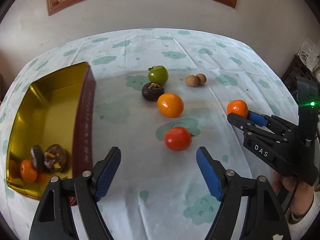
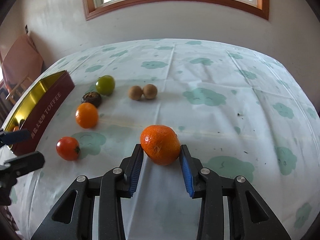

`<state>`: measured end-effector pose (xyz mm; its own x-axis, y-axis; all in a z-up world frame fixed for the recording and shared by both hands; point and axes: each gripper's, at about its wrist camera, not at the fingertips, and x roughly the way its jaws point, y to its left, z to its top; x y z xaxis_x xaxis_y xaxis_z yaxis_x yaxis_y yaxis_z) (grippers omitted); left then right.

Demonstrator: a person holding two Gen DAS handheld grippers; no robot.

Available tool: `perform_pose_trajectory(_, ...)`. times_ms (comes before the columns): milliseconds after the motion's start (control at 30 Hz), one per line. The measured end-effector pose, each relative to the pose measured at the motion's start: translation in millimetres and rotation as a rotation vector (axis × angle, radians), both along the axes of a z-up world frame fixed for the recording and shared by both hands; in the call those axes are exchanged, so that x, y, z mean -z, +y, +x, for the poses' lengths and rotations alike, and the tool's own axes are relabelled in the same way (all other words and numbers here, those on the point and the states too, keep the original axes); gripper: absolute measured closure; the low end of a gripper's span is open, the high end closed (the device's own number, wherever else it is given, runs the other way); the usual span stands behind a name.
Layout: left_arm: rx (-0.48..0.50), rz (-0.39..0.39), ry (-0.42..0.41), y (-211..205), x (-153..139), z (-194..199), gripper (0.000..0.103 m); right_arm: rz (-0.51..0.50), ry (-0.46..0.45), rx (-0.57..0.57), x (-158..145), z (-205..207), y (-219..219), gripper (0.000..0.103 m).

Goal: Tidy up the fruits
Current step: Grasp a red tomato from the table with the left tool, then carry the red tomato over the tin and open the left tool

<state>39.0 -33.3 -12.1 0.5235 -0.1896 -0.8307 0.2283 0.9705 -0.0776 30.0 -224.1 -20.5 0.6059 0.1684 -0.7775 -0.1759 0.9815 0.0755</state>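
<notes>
My right gripper (image 2: 161, 150) is shut on a dimpled orange tangerine (image 2: 160, 144); it also shows in the left wrist view (image 1: 237, 108), held at the right gripper's tips (image 1: 240, 117). My left gripper (image 1: 159, 156) is open and empty, just right of the gold-lined toffee tin (image 1: 50, 104). The tin holds a small orange (image 1: 28, 170) and two dark fruits (image 1: 55, 158). On the cloth lie a red tomato (image 1: 177, 138), a smooth orange (image 1: 170, 105), a dark fruit (image 1: 153, 91), a green tomato (image 1: 158, 74) and two brown longans (image 1: 195, 79).
The table (image 2: 220, 100) wears a pale cloth with green cloud prints and stands against a white wall under a wood-framed window. The tin's maroon side (image 2: 48, 112) reads TOFFEE. A brown box (image 2: 22, 60) leans at the far left wall. A dark shelf (image 1: 296, 70) stands at the right.
</notes>
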Motion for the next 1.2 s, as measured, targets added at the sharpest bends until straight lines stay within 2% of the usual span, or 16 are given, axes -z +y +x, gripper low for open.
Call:
perform_pose_trajectory(200,0.016,0.002,0.019,-10,10,9,0.037,0.023,0.005,0.013,0,1,-3,0.065)
perform_pose_trajectory(367,0.009,-0.004,0.034,-13,19,18,0.05,0.027,0.007,0.013,0,1,-2,0.065)
perform_pose_trajectory(533,0.017,-0.003,0.048,-18,25,23,0.051,0.026,0.007,0.013,0,1,-2,0.065)
perform_pose_trajectory(600,0.019,-0.01,0.06,-19,27,25,0.057,0.03,0.012,0.013,0,1,-2,0.065)
perform_pose_trajectory(633,0.021,-0.022,0.067,-19,27,26,0.063,0.031,0.013,0.013,1,1,-3,0.065)
perform_pose_trajectory(700,0.016,-0.024,0.072,-18,28,27,0.065,0.029,0.011,0.013,1,2,-2,0.065)
perform_pose_trajectory(767,0.015,-0.027,0.065,-18,28,26,0.071,0.028,0.012,0.013,1,2,-2,0.065)
perform_pose_trajectory(1200,0.003,-0.049,0.054,-7,20,16,0.071,0.0,0.013,0.014,3,1,3,0.065)
